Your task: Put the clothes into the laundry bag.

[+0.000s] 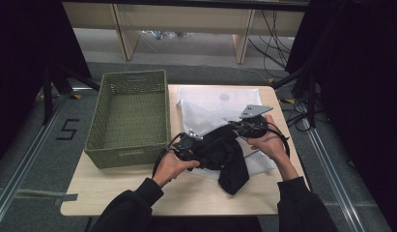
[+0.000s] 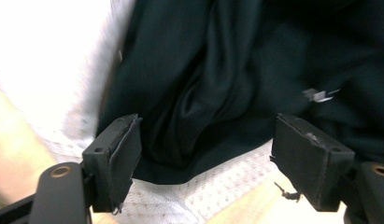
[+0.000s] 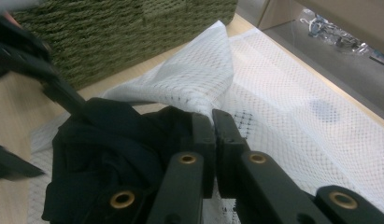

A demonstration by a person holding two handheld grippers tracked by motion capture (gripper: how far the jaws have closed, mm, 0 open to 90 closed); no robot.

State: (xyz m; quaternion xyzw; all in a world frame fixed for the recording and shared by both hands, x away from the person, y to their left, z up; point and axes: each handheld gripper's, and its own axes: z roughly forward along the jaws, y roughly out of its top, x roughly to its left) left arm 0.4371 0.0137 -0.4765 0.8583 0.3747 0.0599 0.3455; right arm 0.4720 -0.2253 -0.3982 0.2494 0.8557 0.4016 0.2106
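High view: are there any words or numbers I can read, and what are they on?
"5": black tape mark on the grey floor, left of the table.
Grey round print on the white mesh bag: too blurred to read.
Small white tag on the black cloth: too blurred to read.

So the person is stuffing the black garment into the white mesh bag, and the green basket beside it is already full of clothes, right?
Not quite: the green basket is empty, as the high view shows. The black garment does lie on the white mesh bag.
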